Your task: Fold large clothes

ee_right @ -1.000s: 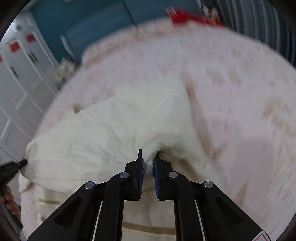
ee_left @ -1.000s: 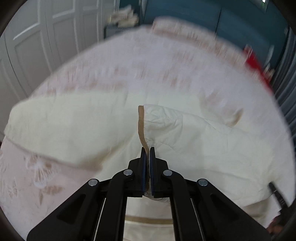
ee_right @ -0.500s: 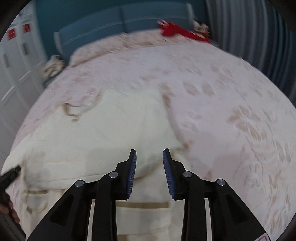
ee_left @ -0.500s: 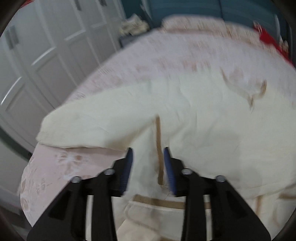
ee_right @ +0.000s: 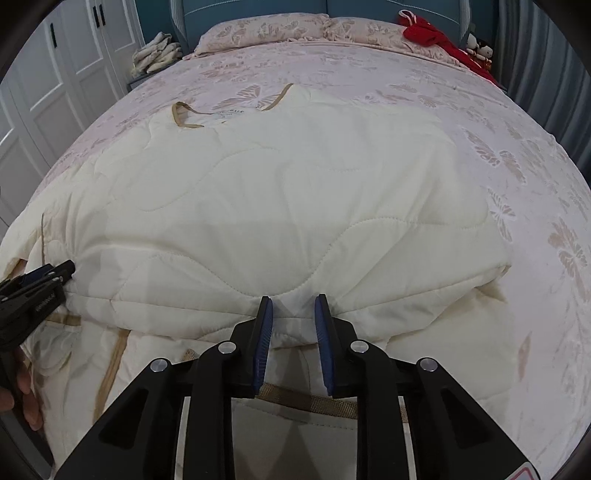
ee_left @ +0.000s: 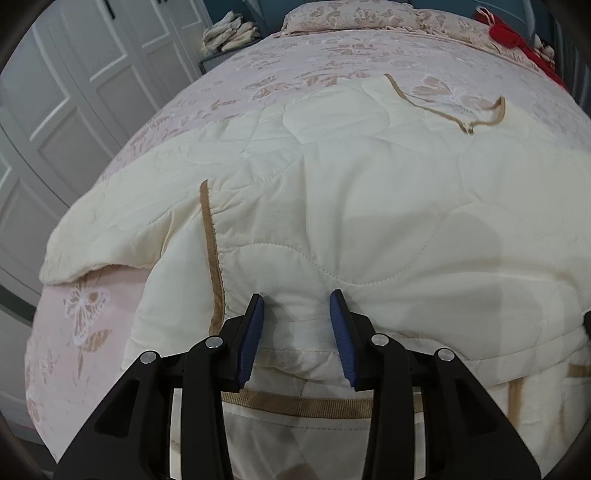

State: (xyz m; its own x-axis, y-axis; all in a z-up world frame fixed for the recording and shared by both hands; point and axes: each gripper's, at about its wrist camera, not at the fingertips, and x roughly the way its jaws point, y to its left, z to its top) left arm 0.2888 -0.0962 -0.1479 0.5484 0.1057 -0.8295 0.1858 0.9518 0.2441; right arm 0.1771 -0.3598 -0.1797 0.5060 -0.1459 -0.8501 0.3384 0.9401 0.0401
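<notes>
Hovering wide apart, left claw (ee_left: 295,308) and right claw (ee_right: 293,310) (two) flank one quilted garment (ee_right: 280,206).

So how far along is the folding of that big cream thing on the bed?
One fold looks done: the cream quilted garment lies doubled over on the bed. Nothing is in hand; the left gripper and right gripper are open at the folded edge. It remains wide, so more folds probably follow.

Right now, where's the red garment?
The red garment lies at the bed's far right corner by the pillows, against the blue headboard; the left wrist view shows it top right.
</notes>
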